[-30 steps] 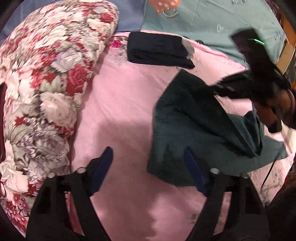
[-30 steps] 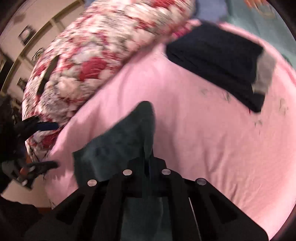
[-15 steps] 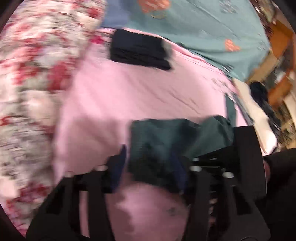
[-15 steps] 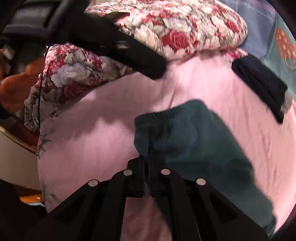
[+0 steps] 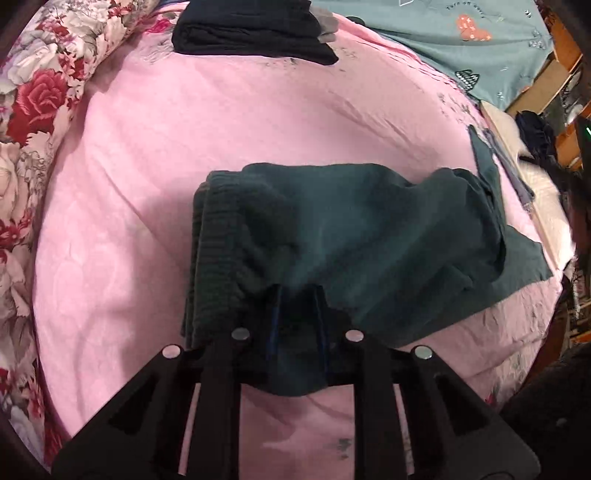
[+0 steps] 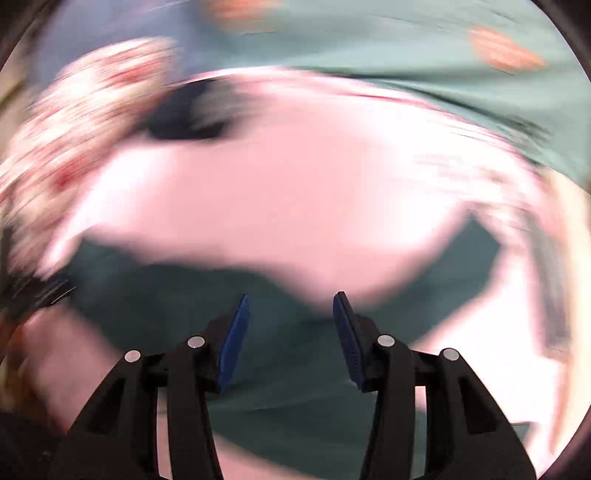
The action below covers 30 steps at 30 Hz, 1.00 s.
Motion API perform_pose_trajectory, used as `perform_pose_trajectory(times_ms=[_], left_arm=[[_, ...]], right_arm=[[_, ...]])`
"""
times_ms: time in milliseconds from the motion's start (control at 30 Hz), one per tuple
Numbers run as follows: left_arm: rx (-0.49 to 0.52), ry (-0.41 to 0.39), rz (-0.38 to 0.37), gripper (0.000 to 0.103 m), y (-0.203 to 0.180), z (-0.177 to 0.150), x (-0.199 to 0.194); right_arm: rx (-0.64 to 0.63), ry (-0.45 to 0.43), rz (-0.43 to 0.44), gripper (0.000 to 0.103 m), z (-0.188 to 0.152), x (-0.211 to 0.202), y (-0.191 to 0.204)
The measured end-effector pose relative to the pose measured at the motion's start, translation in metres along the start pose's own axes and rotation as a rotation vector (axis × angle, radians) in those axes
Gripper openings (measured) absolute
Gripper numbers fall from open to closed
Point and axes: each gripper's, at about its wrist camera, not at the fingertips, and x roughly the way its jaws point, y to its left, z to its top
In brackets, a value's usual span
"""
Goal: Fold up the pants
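My left gripper [image 5: 297,317] pinches the near edge of the green pants [image 5: 369,243]; my right gripper [image 6: 291,317] is spread above them.

The pants lie bunched mid-way on the pink sheet [image 5: 240,122], waistband edge leftward, bare sheet all around. Folded dark clothes [image 5: 251,29] sit far off; a floral quilt [image 5: 40,85] borders the left.

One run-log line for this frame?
left gripper: shut on pants | right gripper: open, blurred | pants: on pink sheet
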Motion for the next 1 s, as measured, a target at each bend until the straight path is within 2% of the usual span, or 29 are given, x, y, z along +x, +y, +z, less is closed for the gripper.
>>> perform_pose_trajectory(times_ms=[67,100,167,267,433,600,667,700,733,800,867,1000], left_arm=[[-0.005,0.001,0.040,0.017,-0.006,0.001,0.001],[-0.012,0.002,0.050,0.017,-0.008,0.001,0.001],[-0.029,0.005,0.077,0.018,-0.010,0.003,0.001],[-0.043,0.011,0.107,0.018,-0.010,0.004,0.002],[-0.052,0.020,0.131,0.018,-0.011,0.007,0.004],[-0.041,0.026,0.132,0.018,-0.012,0.008,0.004],[-0.031,0.025,0.138,0.018,-0.013,0.008,0.005],[-0.028,0.026,0.138,0.018,-0.013,0.008,0.005],[-0.026,0.026,0.137,0.018,-0.013,0.008,0.005],[-0.025,0.027,0.130,0.018,-0.013,0.008,0.005],[-0.024,0.029,0.123,0.018,-0.012,0.009,0.005],[0.003,0.039,0.130,0.018,-0.013,0.010,0.006]], right_arm=[[0.115,0.010,-0.136,0.048,0.027,0.014,-0.062],[0.201,0.018,-0.138,0.048,0.045,0.025,-0.098],[0.334,0.022,-0.128,0.048,0.068,0.046,-0.145],[0.494,0.048,-0.138,0.048,0.094,0.084,-0.182],[0.526,0.146,-0.125,0.029,0.109,0.134,-0.195],[0.554,0.218,-0.237,0.029,0.101,0.156,-0.192],[0.571,0.203,-0.235,0.029,0.098,0.159,-0.191],[0.556,0.198,-0.238,0.023,0.098,0.159,-0.189],[0.535,0.190,-0.236,0.004,0.098,0.159,-0.187],[0.519,0.182,-0.224,0.002,0.097,0.156,-0.185],[0.559,0.148,-0.195,0.002,0.091,0.144,-0.189],[0.651,0.026,-0.087,0.002,0.070,0.082,-0.201]])
